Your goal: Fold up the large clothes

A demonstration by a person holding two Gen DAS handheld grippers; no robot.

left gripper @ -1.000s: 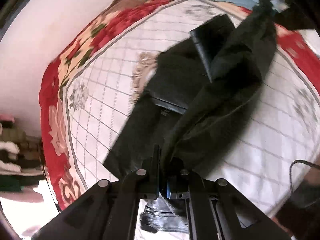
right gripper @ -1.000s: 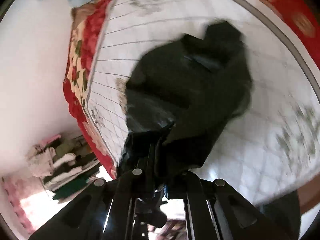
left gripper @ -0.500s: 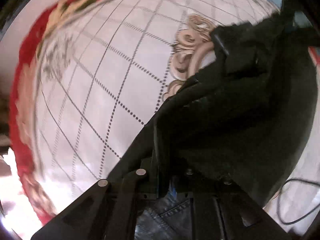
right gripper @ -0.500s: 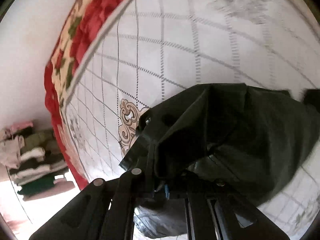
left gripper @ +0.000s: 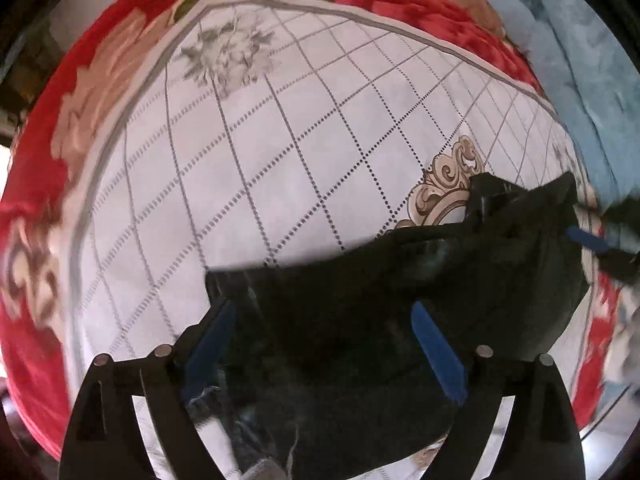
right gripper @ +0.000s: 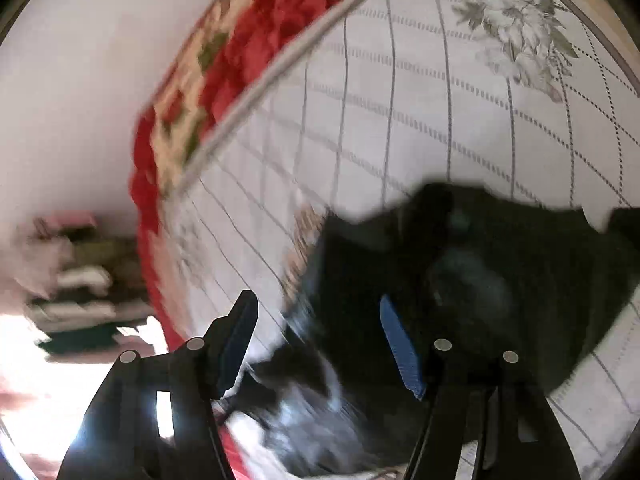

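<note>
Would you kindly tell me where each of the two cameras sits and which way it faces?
Left wrist: sits on the left gripper, looking down its open blue-padded fingers at the black garment on the white grid-patterned quilt.
Right wrist: sits on the right gripper, open, facing the garment's blurred edge.
Both show garment, quilt and red floral border.

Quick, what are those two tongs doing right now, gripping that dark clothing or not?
Left tongs: open, holding nothing; the black garment lies between and under the fingers.
Right tongs: open, holding nothing, above the same garment's edge.
</note>
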